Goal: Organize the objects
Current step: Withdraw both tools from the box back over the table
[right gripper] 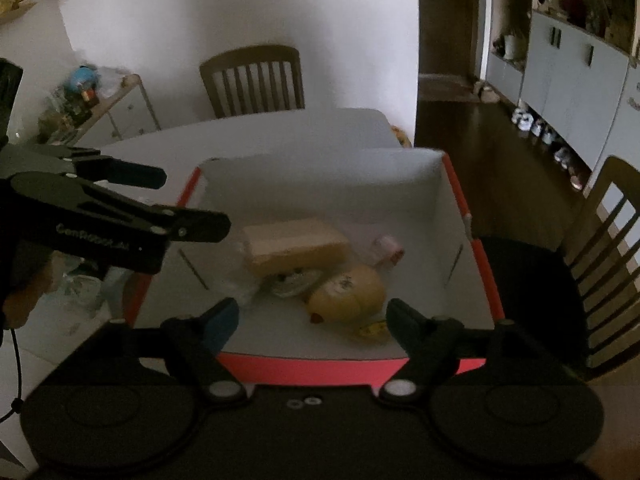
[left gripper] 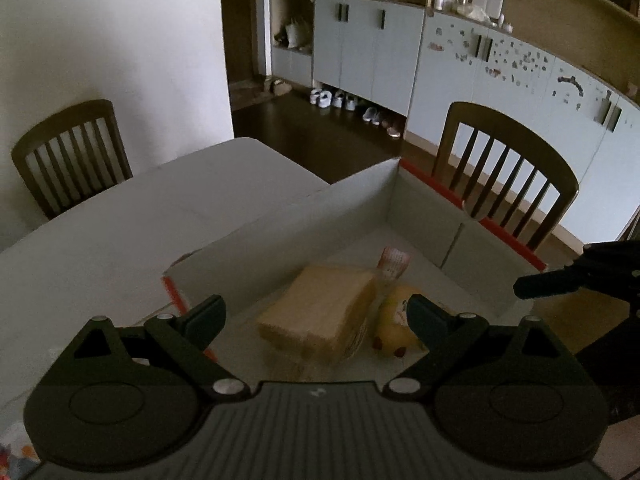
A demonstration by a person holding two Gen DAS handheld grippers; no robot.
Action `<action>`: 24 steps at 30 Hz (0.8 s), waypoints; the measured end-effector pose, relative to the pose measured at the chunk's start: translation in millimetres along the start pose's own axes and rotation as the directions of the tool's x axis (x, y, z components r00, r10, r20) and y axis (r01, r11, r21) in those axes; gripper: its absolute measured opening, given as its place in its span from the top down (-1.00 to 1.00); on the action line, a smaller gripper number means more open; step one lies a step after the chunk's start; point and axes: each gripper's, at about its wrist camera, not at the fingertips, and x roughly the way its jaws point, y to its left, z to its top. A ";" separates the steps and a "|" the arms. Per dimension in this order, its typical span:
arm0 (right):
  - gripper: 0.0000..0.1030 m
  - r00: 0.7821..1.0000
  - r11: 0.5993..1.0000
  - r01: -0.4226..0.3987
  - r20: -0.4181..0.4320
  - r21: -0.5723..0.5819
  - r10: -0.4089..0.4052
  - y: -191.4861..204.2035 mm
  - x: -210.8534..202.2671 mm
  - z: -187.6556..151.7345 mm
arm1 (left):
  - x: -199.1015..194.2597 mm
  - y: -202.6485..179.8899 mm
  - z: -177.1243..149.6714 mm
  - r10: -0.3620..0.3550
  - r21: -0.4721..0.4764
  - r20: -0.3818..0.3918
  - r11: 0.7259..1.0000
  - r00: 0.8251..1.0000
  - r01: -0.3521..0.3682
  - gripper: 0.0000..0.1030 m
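Note:
A red-edged white box (left gripper: 360, 200) (right gripper: 456, 184) stands on the table. Inside it lie a tan wrapped block (left gripper: 320, 316) (right gripper: 296, 246), a yellow rounded pack with a face print (left gripper: 394, 320) (right gripper: 348, 294) and a small pink-white packet (left gripper: 394, 262) (right gripper: 386, 250). My left gripper (left gripper: 316, 318) is open and empty, hovering above the box over the block; it also shows from the side in the right wrist view (right gripper: 188, 204). My right gripper (right gripper: 314, 318) is open and empty above the box's near wall; its fingertips (left gripper: 540, 284) show in the left wrist view.
The white table (left gripper: 120, 220) carries the box. Wooden chairs stand at its far side (left gripper: 72, 152) and right side (left gripper: 508, 176). A cluttered side shelf (right gripper: 88, 104) is at the left. Blue-grey cabinets (left gripper: 400, 52) and shoes (left gripper: 340, 100) line the back wall.

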 end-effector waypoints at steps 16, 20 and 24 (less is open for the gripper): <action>-0.85 0.996 0.999 -0.046 0.073 0.007 0.046 75.2 -13.6 -7.9 | -80.0 48.5 -50.2 -0.053 -0.060 0.058 0.997 0.997 0.056 -0.96; -0.95 0.994 0.998 -0.067 0.089 0.001 0.067 98.5 -14.5 -11.4 | -92.2 61.6 -70.9 -0.046 -0.066 0.061 0.997 0.997 0.050 -0.97; -0.98 0.991 0.996 -0.089 0.096 0.002 0.089 120.9 -13.2 -16.0 | -103.3 78.3 -92.6 -0.039 -0.096 0.061 0.994 0.997 0.044 -0.99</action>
